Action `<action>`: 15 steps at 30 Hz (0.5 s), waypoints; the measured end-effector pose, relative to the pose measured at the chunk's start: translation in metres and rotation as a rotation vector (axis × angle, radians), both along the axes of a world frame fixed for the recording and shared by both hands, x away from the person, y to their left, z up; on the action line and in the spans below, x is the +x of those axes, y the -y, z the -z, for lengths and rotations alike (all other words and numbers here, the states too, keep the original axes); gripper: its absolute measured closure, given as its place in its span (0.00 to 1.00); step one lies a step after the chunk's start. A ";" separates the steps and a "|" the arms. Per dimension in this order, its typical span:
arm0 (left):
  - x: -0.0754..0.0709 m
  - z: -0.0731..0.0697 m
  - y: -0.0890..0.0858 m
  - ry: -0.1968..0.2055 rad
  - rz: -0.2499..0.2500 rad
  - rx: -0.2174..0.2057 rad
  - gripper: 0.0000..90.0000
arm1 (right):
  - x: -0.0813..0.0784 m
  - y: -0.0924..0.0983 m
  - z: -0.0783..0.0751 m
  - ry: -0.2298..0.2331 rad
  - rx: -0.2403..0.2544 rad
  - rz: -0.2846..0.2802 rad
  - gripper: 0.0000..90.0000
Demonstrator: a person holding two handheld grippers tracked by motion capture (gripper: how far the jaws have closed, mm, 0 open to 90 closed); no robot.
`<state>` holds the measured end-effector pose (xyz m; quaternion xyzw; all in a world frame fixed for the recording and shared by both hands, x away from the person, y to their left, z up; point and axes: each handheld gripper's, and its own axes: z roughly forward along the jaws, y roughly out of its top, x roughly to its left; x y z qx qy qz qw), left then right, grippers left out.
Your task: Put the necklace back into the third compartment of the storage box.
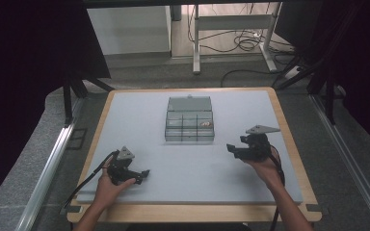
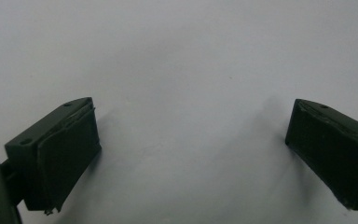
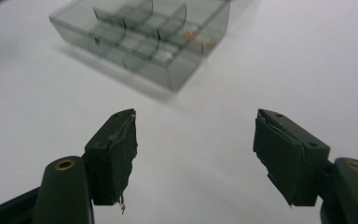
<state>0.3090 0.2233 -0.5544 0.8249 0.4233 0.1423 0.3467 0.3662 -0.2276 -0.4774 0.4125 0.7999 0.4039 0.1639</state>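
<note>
Two grippers sat low on the grey table [image 1: 139, 139], both empty: the left gripper [image 1: 144, 174] at about 7 o'clock had its jaws spread wide over bare surface, nothing between the pads [image 2: 70, 149]. The clear compartment box [image 1: 190, 120] stood at table centre toward 12 o'clock, lid up, a small orange-brown item [image 1: 205, 123] in a right-hand cell. The right gripper [image 1: 231, 148] at 4 o'clock was released too, well apart from the box, which lay at 11 o'clock ahead of its jaws in the right gripper view.

The high view looks forward and down on the whole table [image 1: 139, 187]. The right gripper view faces the compartment box [image 3: 149, 39] from near, a thing shared with the high view. The left gripper view looks closely down at bare tabletop.
</note>
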 end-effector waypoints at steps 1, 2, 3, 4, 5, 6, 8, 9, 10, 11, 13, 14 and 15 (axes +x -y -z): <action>0.000 0.000 0.000 0.000 0.000 0.000 0.02 | -0.005 0.004 0.004 0.000 -0.009 -0.002 0.33; 0.000 0.000 0.000 0.000 0.000 0.000 0.02 | -0.009 0.008 0.008 -0.002 -0.013 -0.004 0.33; 0.000 0.000 0.000 0.000 0.000 0.000 0.02 | -0.012 0.012 0.012 -0.004 -0.019 -0.005 0.33; 0.000 0.000 0.000 0.000 0.000 0.000 0.02 | -0.014 0.015 0.016 -0.016 -0.030 0.000 0.32; 0.000 0.000 0.000 0.000 0.000 0.001 0.02 | -0.015 0.019 0.020 -0.022 -0.042 0.006 0.32; 0.000 0.000 0.000 0.000 0.000 0.001 0.02 | -0.015 0.019 0.020 -0.022 -0.042 0.006 0.32; 0.000 0.000 0.000 0.001 0.001 0.001 0.03 | -0.016 0.027 0.028 -0.040 -0.043 0.030 0.32; 0.000 0.000 0.000 0.001 0.001 0.001 0.03 | -0.016 0.027 0.028 -0.040 -0.043 0.030 0.32; 0.000 0.000 0.000 0.001 0.001 0.001 0.03 | -0.015 0.028 0.030 -0.046 -0.055 0.037 0.31; 0.000 0.000 0.000 0.001 0.000 0.001 0.03 | -0.014 0.028 0.031 -0.043 -0.058 0.039 0.31; 0.000 0.000 0.000 0.001 0.001 0.001 0.03 | -0.013 0.028 0.032 -0.045 -0.058 0.041 0.31; 0.000 0.000 0.000 0.001 0.001 0.001 0.03 | -0.013 0.028 0.032 -0.042 -0.060 0.042 0.31; 0.000 0.000 0.000 0.001 0.001 0.001 0.02 | -0.013 0.028 0.032 -0.040 -0.064 0.044 0.31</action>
